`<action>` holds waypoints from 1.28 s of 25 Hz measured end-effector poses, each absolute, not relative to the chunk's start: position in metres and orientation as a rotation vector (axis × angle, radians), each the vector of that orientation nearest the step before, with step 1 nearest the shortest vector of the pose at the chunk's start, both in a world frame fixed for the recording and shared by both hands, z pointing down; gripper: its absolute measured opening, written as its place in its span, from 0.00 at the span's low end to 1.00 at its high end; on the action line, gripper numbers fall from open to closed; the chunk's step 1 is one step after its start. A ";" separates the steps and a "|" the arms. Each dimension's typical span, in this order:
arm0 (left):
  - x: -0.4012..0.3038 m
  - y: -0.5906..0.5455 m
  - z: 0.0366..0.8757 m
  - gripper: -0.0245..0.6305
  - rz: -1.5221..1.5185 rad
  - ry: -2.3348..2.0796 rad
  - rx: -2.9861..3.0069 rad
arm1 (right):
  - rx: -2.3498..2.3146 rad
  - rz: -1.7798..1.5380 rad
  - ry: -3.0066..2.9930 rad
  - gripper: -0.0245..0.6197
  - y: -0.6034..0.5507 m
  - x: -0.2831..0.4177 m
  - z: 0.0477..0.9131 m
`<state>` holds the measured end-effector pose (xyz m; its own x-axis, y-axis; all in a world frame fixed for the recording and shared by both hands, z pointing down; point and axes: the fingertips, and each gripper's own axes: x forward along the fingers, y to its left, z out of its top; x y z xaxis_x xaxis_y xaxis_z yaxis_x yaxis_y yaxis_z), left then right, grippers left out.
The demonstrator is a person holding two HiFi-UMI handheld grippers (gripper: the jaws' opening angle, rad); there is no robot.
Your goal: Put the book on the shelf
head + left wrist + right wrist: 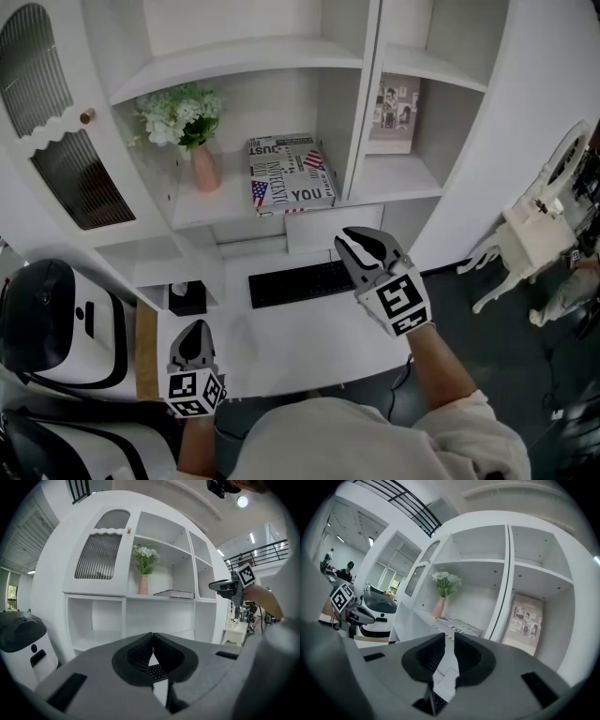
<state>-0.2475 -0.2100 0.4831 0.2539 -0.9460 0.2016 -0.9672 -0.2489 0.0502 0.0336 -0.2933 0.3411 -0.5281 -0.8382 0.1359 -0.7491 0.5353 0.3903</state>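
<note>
Head view: your book (291, 173) lies flat on the shelf (228, 201), just right of the vase (204, 167). Left gripper view: your left gripper (153, 637) is closed on nothing. Right gripper view: your right gripper (446, 641) has its jaws narrowly apart, with nothing between them.

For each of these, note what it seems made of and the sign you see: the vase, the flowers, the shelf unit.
Vase: probably glazed ceramic; smooth, opaque pink with faint sheen.
Flowers: possibly fabric or plastic, given uniform pale blooms; could be real.
Shelf unit: likely painted or laminated board, matte white; flat panels with peg holes.
</note>
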 end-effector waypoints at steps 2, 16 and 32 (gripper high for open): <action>-0.246 -0.210 0.481 0.05 0.196 -1.816 2.359 | 1.384 -0.391 -2.488 0.11 -0.286 0.041 0.344; -0.235 -0.211 0.474 0.05 0.218 -1.817 2.393 | 1.650 -0.226 -2.495 0.04 -0.257 0.083 0.383; -0.229 -0.202 0.471 0.05 0.226 -1.838 2.384 | 1.631 -0.196 -2.526 0.04 -0.252 0.088 0.388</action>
<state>-0.2288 -0.2022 0.4715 0.2505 -0.9488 0.1924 -0.9672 -0.2541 0.0060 0.0876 -0.2523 0.3883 -0.4083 -0.9121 0.0372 -0.8954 0.4081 0.1778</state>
